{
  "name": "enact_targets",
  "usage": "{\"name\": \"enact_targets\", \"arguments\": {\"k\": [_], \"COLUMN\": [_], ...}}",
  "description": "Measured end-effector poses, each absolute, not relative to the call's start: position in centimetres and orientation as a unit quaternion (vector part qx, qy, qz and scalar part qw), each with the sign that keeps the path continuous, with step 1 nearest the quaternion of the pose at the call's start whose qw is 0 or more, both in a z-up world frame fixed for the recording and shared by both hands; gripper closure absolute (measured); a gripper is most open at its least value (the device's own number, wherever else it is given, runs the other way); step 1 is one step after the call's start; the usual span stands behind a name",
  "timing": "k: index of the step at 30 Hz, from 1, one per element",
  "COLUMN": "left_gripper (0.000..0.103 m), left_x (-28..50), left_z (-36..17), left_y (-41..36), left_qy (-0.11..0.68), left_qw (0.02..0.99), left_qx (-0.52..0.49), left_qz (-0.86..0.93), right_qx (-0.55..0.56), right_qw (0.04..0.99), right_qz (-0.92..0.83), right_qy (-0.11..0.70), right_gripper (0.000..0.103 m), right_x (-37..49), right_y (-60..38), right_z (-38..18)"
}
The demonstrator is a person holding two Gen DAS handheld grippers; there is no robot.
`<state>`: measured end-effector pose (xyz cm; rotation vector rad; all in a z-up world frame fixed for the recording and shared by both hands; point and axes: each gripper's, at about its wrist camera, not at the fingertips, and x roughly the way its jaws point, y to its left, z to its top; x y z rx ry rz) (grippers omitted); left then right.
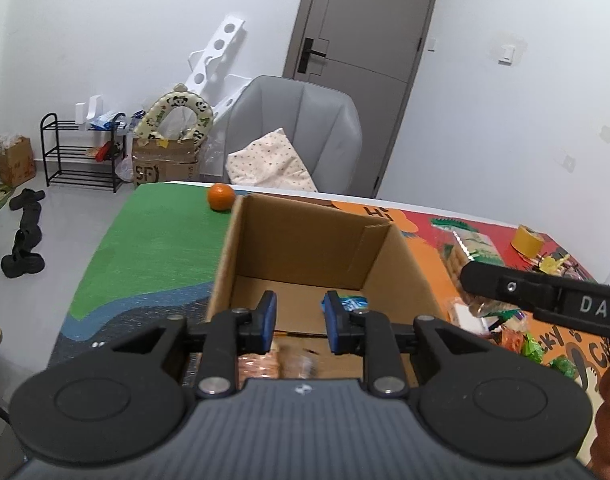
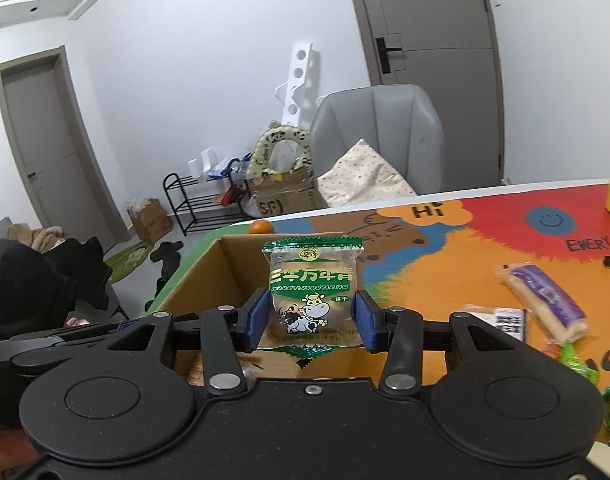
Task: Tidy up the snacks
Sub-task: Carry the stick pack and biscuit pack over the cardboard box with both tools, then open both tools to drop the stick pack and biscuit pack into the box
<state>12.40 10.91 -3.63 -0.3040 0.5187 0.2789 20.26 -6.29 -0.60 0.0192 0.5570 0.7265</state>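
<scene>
Cardboard box (image 1: 305,248): open-topped, on the colourful tabletop (image 1: 153,236), snack packets lying inside. Left gripper (image 1: 299,316): over the box, jaws parted, nothing between them. Right gripper (image 2: 312,320): pinching an upright green cow-print biscuit packet (image 2: 312,292) at the box's edge. Orange (image 1: 221,197): beside the box's far corner.

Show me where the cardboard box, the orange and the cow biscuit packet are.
cardboard box (image 1: 305,240), left wrist view, inner far wall.
orange (image 1: 221,197), left wrist view, middle of the fruit.
cow biscuit packet (image 2: 311,292), right wrist view, printed front.
</scene>
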Motion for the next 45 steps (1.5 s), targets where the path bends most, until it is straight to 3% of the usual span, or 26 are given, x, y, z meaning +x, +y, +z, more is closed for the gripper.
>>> {"name": "enact_targets", "arguments": {"k": [9,10,12,17,23,29,36,45], "left_gripper": [0.077,0.077,0.076,0.059,0.035,0.018,0.015,0.013], "left_x": [11.0,10.9,10.7,10.7,10.8,11.0,11.4,11.8], "left_z": [-3.5,-3.5,-3.4,-3.2,-3.1,-3.0,-3.0,-3.0], "left_y": [12.9,13.0,12.9,12.7,11.4,9.8,7.5,4.9], "left_qy": [0.253,0.253,0.254,0.253,0.25,0.245,0.249,0.253], "left_qw": [0.942,0.941,0.941,0.942,0.944,0.948,0.951,0.953], "left_qx": [-0.166,-0.167,-0.168,-0.169,-0.159,-0.145,-0.13,-0.12], "left_qz": [0.149,0.148,0.15,0.139,0.143,0.144,0.131,0.118], "right_qx": [0.002,0.002,0.005,0.014,0.019,0.034,0.055,0.07], "right_qw": [0.887,0.886,0.884,0.89,0.895,0.9,0.905,0.909], "right_qz": [0.373,0.376,0.379,0.361,0.343,0.324,0.305,0.286], "right_qy": [0.272,0.273,0.274,0.278,0.283,0.29,0.292,0.294], "right_gripper": [0.058,0.056,0.043,0.04,0.029,0.024,0.014,0.009], "right_x": [19.9,19.7,19.7,19.8,19.5,19.4,19.3,19.2], "right_y": [-3.7,-3.6,-3.7,-4.8,-6.8,-9.4,-12.3,-15.2], "right_z": [-0.4,-0.3,-0.3,-0.2,-0.6,-1.3,-1.8,-2.2]}}
